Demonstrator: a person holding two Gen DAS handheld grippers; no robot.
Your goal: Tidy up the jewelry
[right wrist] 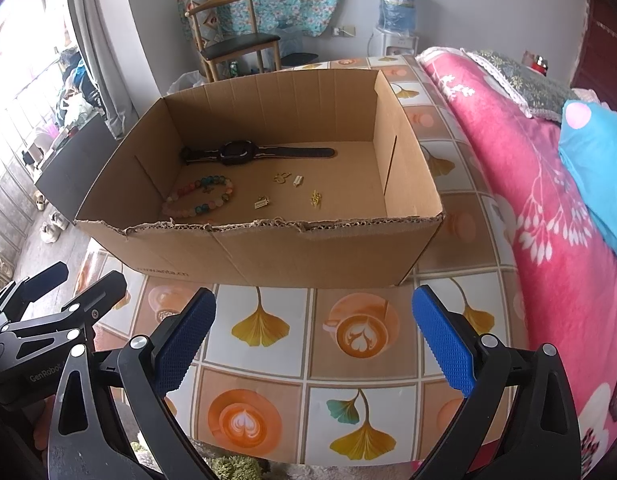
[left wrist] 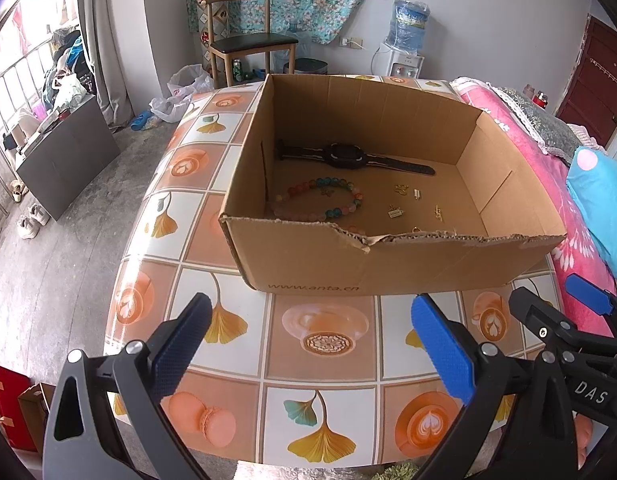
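Two blue-padded tongs, left (left wrist: 310, 350) and right (right wrist: 314, 344), spread and empty, before the open brown cardboard box (right wrist: 308, 248) on the tiled worktop (right wrist: 268, 364); inside the box: black wristwatch (right wrist: 238, 153), multicoloured bead bracelet (right wrist: 200, 198), small gold charms (right wrist: 288, 190).

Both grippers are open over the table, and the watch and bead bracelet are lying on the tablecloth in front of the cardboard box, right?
Not quite. The watch and bead bracelet lie inside the cardboard box, on its floor, as the right wrist view shows. The left gripper and right gripper are indeed open over the table.
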